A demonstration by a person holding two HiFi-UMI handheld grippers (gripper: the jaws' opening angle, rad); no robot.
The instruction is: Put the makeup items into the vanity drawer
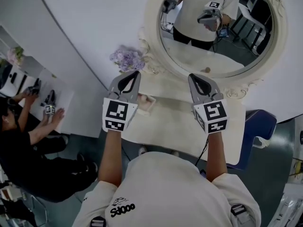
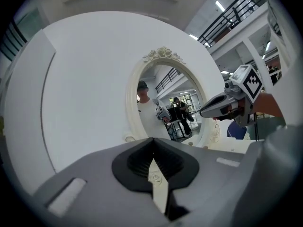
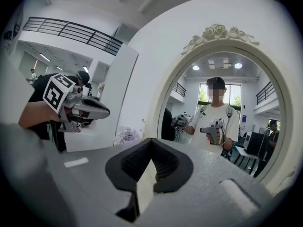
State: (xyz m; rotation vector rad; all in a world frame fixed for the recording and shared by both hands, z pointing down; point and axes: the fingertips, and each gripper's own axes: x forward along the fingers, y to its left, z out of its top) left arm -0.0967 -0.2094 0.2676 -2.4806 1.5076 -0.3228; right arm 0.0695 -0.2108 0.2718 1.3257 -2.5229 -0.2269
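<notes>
Both grippers are raised side by side over the white vanity top (image 1: pixel 173 122), pointing at the oval mirror (image 1: pixel 215 27). My left gripper (image 1: pixel 133 76) is shut with nothing between its jaws, which meet in its own view (image 2: pixel 152 149). My right gripper (image 1: pixel 194 79) is shut and empty too, its jaws closed in the right gripper view (image 3: pixel 151 148). Each shows in the other's view: the right gripper (image 2: pixel 208 111), the left gripper (image 3: pixel 103 111). A small pale pink item (image 1: pixel 146 103) lies on the vanity top just right of the left gripper. No drawer shows.
A bunch of purple flowers (image 1: pixel 127 59) stands at the mirror's left foot. A blue chair (image 1: pixel 259 126) is at the vanity's right end. At the far left a person in black (image 1: pixel 28 131) works with another pair of grippers at a separate table.
</notes>
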